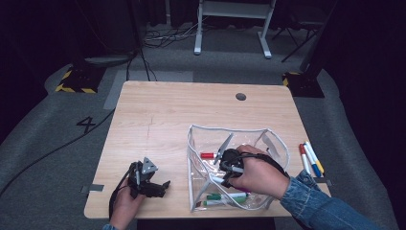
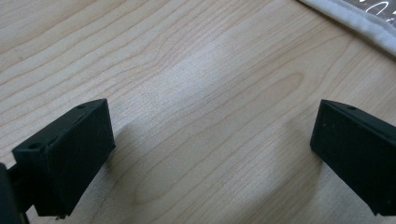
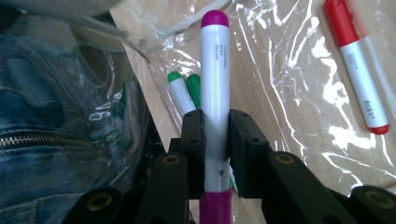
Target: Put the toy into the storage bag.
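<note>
The right gripper (image 3: 215, 135) clamps the purple marker (image 3: 215, 84) inside the clear pouch (image 1: 275, 143) to drop it beside 2 green markers (image 3: 187, 91), while the left gripper (image 2: 210, 149) rests wide open and empty on the table (image 2: 187, 70).

A light wooden desk (image 1: 158, 124) stands on grey carpet (image 1: 43, 124); near its far edge sits a round dark grommet (image 1: 241, 97); strips of grey tape (image 1: 93, 188) mark its near left and near right corners. Beyond the far edge stands a white table frame (image 1: 232, 26) with cables (image 1: 167, 36) lying beside it (a loose tangle); black-and-yellow hazard tape (image 1: 74, 81) edges dark bases off both far corners; a "4" (image 1: 86, 124) is marked on the carpet off the left edge; the surroundings are black and unlit, the desk brightly lit.
</note>
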Demonstrator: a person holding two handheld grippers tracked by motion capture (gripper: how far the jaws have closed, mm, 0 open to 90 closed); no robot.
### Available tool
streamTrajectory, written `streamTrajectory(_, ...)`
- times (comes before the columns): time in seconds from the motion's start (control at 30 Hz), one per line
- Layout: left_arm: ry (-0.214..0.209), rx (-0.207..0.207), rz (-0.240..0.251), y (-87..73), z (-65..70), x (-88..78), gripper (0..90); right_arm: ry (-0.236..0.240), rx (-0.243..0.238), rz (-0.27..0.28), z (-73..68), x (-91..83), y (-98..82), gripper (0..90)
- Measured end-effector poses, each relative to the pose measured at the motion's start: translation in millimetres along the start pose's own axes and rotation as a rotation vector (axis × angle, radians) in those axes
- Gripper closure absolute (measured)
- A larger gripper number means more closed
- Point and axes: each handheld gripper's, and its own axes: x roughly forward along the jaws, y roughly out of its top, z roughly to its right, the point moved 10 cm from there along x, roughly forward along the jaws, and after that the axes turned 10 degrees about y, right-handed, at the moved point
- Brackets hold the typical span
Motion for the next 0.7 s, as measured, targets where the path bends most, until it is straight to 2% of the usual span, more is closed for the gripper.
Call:
streamTrajectory(0.13, 0.0, 0.0, 0.0, 0.0, 0.0, 0.0, 0.0, 0.019, -0.004, -0.049, 1.5, 10.8, -4.5, 76.9)
streamTrajectory(0.27, 0.0, -0.002, 0.001, 0.1, 0.1, 0.1, 0.0, 0.03, -0.007, -0.072, 3.0, 17.6, -6.5, 76.9)
streamTrajectory(0.37, 0.002, -0.002, 0.0, 0.1, 0.0, 0.0, 0.0, 0.046, -0.035, -0.102, 5.1, 25.5, -8.5, 76.8)
streamTrajectory(0.4, 0.001, -0.002, 0.001, 0.1, 0.1, 0.1, 0.0, 0.055, -0.03, -0.108, 4.5, 27.8, -9.3, 76.8)
streamTrajectory(0.47, 0.002, -0.001, 0.0, 0.0, 0.0, 0.0, 0.0, 0.049, -0.041, -0.131, 5.6, 30.4, -10.9, 76.8)
streamTrajectory(0.53, 0.0, -0.002, 0.001, 0.1, 0.1, 0.1, 0.0, 0.051, -0.047, -0.132, 5.4, 31.5, -10.8, 76.8)
streamTrajectory(0.63, 0.002, -0.001, 0.0, 0.0, 0.0, 0.0, 0.0, 0.074, -0.055, -0.162, 2.8, 35.5, -13.8, 76.7)
streamTrajectory(0.7, 0.002, -0.001, 0.0, 0.0, 0.0, 0.0, 0.0, 0.081, -0.077, -0.164, 3.5, 37.7, -14.2, 74.5)
